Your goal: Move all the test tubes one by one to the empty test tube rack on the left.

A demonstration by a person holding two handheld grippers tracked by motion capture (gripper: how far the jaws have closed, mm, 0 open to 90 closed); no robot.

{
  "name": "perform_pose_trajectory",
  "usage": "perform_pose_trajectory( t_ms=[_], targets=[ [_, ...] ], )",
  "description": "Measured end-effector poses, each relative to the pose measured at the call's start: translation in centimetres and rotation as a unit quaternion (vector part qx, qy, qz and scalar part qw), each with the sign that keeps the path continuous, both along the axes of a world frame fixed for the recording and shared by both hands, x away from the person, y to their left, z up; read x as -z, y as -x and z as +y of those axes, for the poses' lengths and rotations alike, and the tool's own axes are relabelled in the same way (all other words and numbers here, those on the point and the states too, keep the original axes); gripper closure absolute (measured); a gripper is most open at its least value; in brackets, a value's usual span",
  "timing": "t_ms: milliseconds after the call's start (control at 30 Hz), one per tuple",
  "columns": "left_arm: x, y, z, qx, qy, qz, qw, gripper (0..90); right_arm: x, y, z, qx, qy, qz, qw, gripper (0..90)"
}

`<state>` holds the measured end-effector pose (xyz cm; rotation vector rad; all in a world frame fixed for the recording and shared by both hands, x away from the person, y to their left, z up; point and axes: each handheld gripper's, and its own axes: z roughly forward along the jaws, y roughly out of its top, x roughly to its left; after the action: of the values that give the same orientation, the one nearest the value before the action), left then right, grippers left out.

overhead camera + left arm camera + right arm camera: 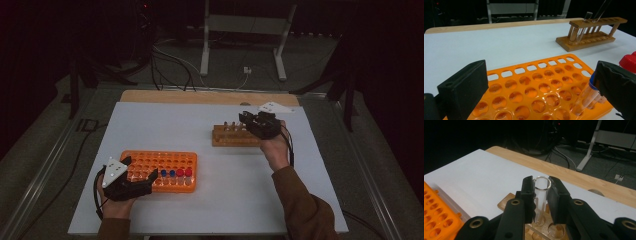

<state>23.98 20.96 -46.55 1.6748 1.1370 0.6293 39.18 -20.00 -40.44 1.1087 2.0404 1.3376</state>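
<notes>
White bench [200, 125] carries two racks. Right gripper [541, 192] has its jaws clenched on a clear glass test tube [541, 195], held upright over the wooden rack [235, 136]. Left gripper [134, 172] rests with jaws spread wide over the orange rack [165, 162], grasping nothing
</notes>
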Motion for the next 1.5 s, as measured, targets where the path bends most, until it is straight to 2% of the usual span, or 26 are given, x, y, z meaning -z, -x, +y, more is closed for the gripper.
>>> perform_pose_trajectory(
  t_ms=[200, 400, 600, 800, 967, 1300, 1433, 1500],
  targets=[
    [-0.1, 0.1, 0.0, -0.003, 0.001, -0.004, 1.0000, 0.5, -0.4, 0.5, 0.0, -0.009, -0.003, -0.005, 0.9999, 75.3],
    [-0.5, -0.1, -0.1, -0.001, 0.012, -0.008, 0.9999, 0.5, -0.5, 1.2, 0.5, -0.025, -0.002, -0.003, 0.9997, 75.3],
    [-1.5, -0.7, -0.9, 0.020, -0.014, -0.020, 0.9995, 0.5, -0.3, 1.7, 1.4, -0.043, 0.001, 0.002, 0.9991, 75.3],
    [-2.4, -1.8, -1.9, 0.044, -0.019, -0.021, 0.9986, 0.5, -0.3, 2.3, 2.5, -0.066, -0.002, 0.009, 0.9978, 75.2],
    [-2.9, -2.9, -2.8, 0.061, -0.013, -0.016, 0.9979, 0.6, 0.0, 2.9, 3.9, -0.091, 0.001, 0.021, 0.9956, 75.2],
    [-3.1, -4.4, -4.7, 0.079, -0.016, -0.011, 0.9967, 1.0, -0.1, 3.9, 7.2, -0.135, 0.007, 0.025, 0.9905, 75.2],
    [-3.3, -4.6, -5.3, 0.090, -0.024, -0.013, 0.9955, 3.4, -0.3, 4.1, 8.4, -0.151, -0.004, 0.029, 0.9880, 75.2],
    [-3.4, -4.7, -5.5, 0.095, -0.019, -0.013, 0.9952, 5.0, -0.4, 4.2, 9.1, -0.159, -0.007, 0.030, 0.9868, 75.2]
  ],
)
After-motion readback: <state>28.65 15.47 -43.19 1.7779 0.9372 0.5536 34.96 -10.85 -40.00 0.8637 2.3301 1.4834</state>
